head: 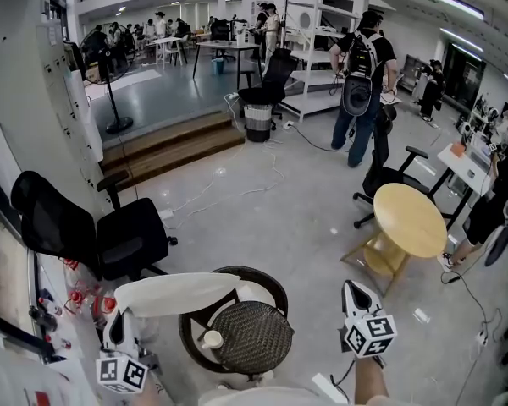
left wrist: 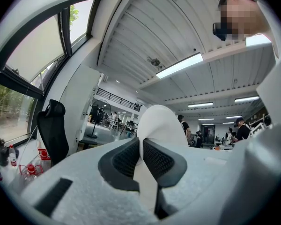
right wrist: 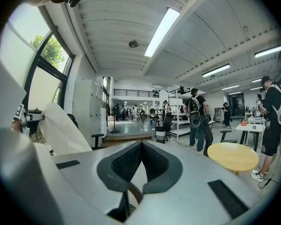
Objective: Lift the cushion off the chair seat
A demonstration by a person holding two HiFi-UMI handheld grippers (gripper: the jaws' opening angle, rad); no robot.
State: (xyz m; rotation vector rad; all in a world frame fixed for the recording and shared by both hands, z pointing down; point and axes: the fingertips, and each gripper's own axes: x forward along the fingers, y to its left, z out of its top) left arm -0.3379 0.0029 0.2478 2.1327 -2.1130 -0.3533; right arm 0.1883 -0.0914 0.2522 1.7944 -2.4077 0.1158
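The white cushion (head: 176,293) hangs clear above the round chair (head: 275,288) with its woven wicker seat (head: 254,337). My left gripper (head: 121,309) is shut on the cushion's left end. In the left gripper view the cushion (left wrist: 161,123) rises from between the pinched jaws of the left gripper (left wrist: 141,140). At the chair's right my right gripper (head: 353,287) is held off the cushion. In the right gripper view the right gripper (right wrist: 140,144) has its jaws together at the tips with nothing between them, and the cushion (right wrist: 61,131) shows at the left.
A black office chair (head: 85,231) stands at the left, bottles (head: 80,299) beside it by the window. A round wooden table (head: 411,218) is at the right. A small white cup (head: 212,339) lies on the wicker seat. People stand further back; wooden steps (head: 178,146) lead up.
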